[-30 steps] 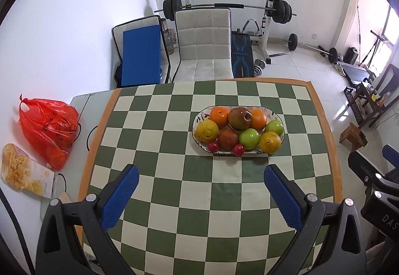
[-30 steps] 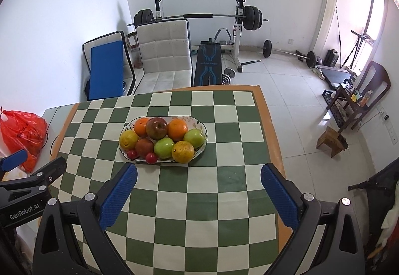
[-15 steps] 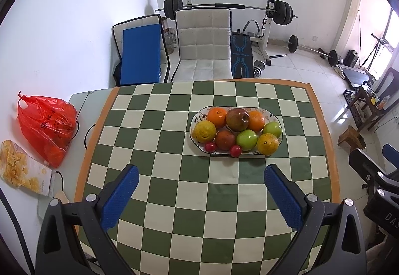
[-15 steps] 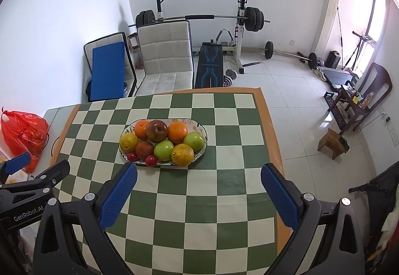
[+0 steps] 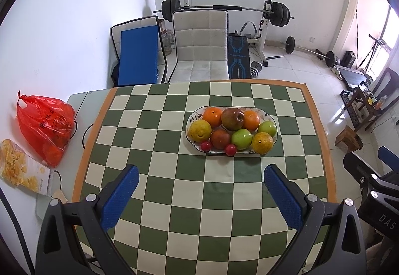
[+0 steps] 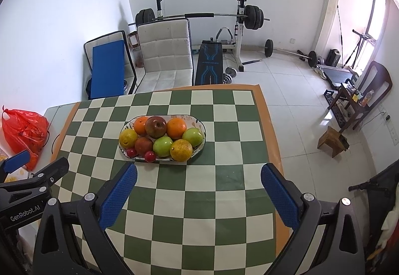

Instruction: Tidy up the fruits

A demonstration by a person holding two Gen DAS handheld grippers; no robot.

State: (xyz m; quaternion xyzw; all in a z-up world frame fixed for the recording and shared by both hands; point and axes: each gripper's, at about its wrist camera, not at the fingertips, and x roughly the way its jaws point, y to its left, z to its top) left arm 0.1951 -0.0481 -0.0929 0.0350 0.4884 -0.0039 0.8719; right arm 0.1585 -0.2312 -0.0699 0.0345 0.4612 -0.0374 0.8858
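A table (image 5: 159, 175) under a green-and-cream checked cloth carries an oval patterned plate (image 5: 273, 123) piled with fruit, set slightly right of centre and toward the far half in the left wrist view. Nothing lies loose on the cloth, and both tools hang above the near edge with nothing in them: the left gripper (image 5: 200, 184) has its blue-padded jaws wide apart, and the right gripper (image 6: 198, 182) is spread just as wide, well short of the plate. Judged from this, the sorting looks finished, or nearly so, with every visible fruit gathered on the one plate; whether more is meant to come from elsewhere cannot be told.

At the far left, off the cloth, a red plastic bag (image 5: 42, 125) sits with orange shapes showing through it, beside a snack packet (image 5: 20, 170).

On the plate, a dark red-green pomegranate (image 5: 232, 118) crowns the far row, flanked by two oranges, one to its left (image 5: 212, 116) and one to its right (image 5: 251, 120). A yellow citrus (image 5: 200, 130) holds the left end, and a yellow-orange citrus (image 5: 262, 142) the near right. Two green apples (image 5: 241, 138) sit between and to the right, next to a dark red fruit (image 5: 220, 138). Two small red fruits (image 5: 231, 149), perhaps cherry tomatoes, rest at the near rim, close to the edge and the likeliest to roll.
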